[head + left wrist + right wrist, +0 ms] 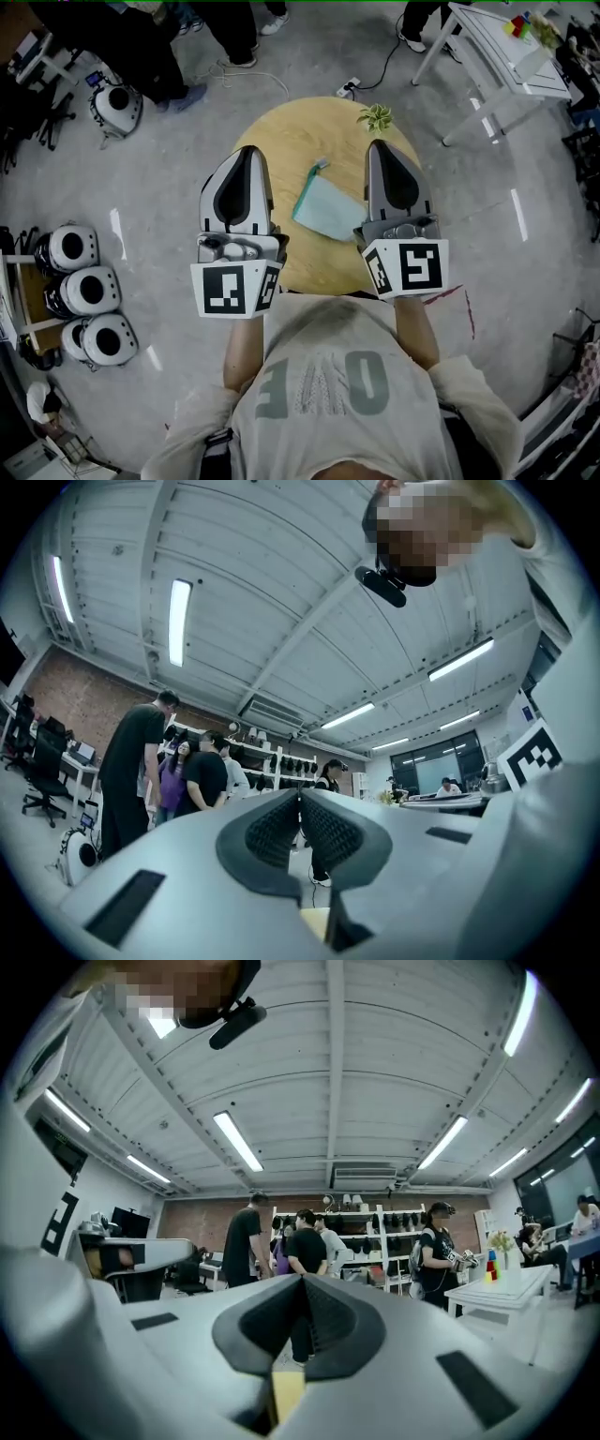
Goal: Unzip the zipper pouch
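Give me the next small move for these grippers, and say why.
Probably tip the left gripper down toward the teal pouch and open its jaws. Both it and the right gripper are shut, empty and pointing out into the room, while the pouch lies apart from both on the round table. Whether its zipper is open I cannot tell.

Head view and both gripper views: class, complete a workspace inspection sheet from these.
Surface: round wooden table.
Job's things: teal zipper pouch lying flat on the table, unheld; zip state unclear.
Clutter: small potted plant at the far edge.
Grippers: left tool shut, empty; right tool shut, empty; both aimed out at the room.
Cables: power strip and cords on the floor beyond the table.
Surroundings: white table, white round units on a rack, people standing.
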A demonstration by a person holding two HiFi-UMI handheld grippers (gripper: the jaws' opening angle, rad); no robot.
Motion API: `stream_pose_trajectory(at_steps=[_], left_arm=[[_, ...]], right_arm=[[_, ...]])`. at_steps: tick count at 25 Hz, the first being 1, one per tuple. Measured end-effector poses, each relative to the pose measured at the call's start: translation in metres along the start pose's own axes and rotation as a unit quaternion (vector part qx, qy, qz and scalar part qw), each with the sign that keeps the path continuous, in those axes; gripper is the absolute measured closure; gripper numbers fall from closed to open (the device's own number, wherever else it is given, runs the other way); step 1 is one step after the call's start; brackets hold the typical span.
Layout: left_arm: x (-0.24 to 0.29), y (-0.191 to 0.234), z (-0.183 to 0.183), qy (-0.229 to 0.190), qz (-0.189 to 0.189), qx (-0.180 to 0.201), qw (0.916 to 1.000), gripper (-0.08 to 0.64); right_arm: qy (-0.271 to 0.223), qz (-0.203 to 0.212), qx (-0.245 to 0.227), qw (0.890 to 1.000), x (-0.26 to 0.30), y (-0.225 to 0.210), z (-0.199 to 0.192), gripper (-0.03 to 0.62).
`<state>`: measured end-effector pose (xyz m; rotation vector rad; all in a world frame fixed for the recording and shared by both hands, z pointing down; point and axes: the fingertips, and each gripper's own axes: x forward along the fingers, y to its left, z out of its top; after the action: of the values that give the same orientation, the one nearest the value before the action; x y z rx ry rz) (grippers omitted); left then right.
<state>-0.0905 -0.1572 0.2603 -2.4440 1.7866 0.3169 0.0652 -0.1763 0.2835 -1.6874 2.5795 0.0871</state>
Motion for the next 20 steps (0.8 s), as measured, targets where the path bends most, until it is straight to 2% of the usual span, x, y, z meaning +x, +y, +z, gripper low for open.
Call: stream_pose_trajectory(at_steps=[8, 20], left_arm=[[0.004, -0.006, 0.003, -0.006, -0.007, 0.007, 0.9999, 0.531], [0.01, -0.005, -0.009, 0.004, -0.012, 0.0, 0.9999, 0.531]], right_arm=[[-0.006, -0.001, 0.013, 1.0, -0.004, -0.005, 0.001, 0.563], [0.013, -0.006, 0.009, 1.0, 0.001, -0.014, -0.012, 0.563]])
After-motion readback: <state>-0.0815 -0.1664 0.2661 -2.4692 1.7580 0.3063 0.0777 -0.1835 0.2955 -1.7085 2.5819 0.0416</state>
